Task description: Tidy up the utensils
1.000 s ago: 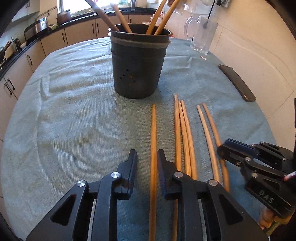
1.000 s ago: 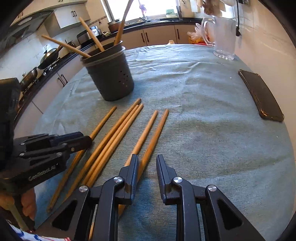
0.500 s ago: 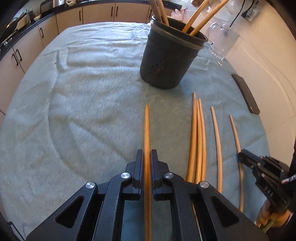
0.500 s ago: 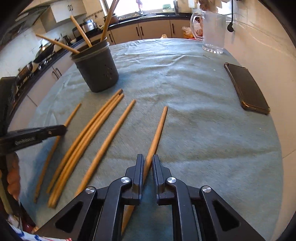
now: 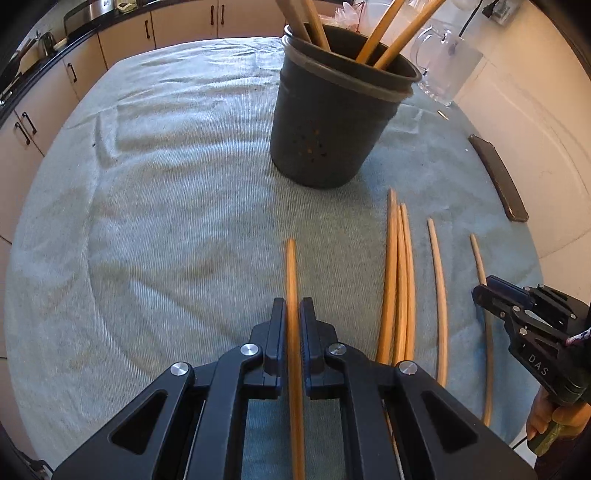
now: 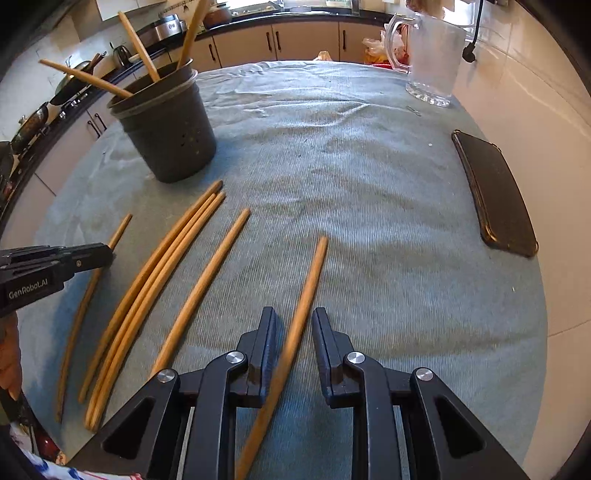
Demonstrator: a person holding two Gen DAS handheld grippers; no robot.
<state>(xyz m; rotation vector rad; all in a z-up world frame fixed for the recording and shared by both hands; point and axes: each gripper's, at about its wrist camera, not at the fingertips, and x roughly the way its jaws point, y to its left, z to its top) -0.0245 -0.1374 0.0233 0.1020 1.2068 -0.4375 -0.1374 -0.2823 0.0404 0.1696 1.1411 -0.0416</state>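
My left gripper (image 5: 292, 314) is shut on a wooden chopstick (image 5: 291, 273) that points toward the dark utensil holder (image 5: 328, 125). The holder stands on the cloth with several chopsticks upright in it; it also shows in the right wrist view (image 6: 170, 136). My right gripper (image 6: 293, 328) is open, with a chopstick (image 6: 310, 284) lying on the cloth between its jaws. Three bundled chopsticks (image 6: 162, 262) and one single chopstick (image 6: 207, 280) lie between the two grippers. The right gripper shows in the left wrist view (image 5: 524, 328), the left gripper in the right wrist view (image 6: 55, 266).
A grey-green cloth (image 6: 351, 166) covers the round table. A dark phone (image 6: 495, 192) lies at the right edge. A glass jug (image 6: 432, 59) stands at the far right. Kitchen cabinets (image 5: 177, 22) run behind the table.
My right gripper, shut on its chopstick half a second ago, has opened around it. My left gripper stays shut on its chopstick and has moved closer to the holder.
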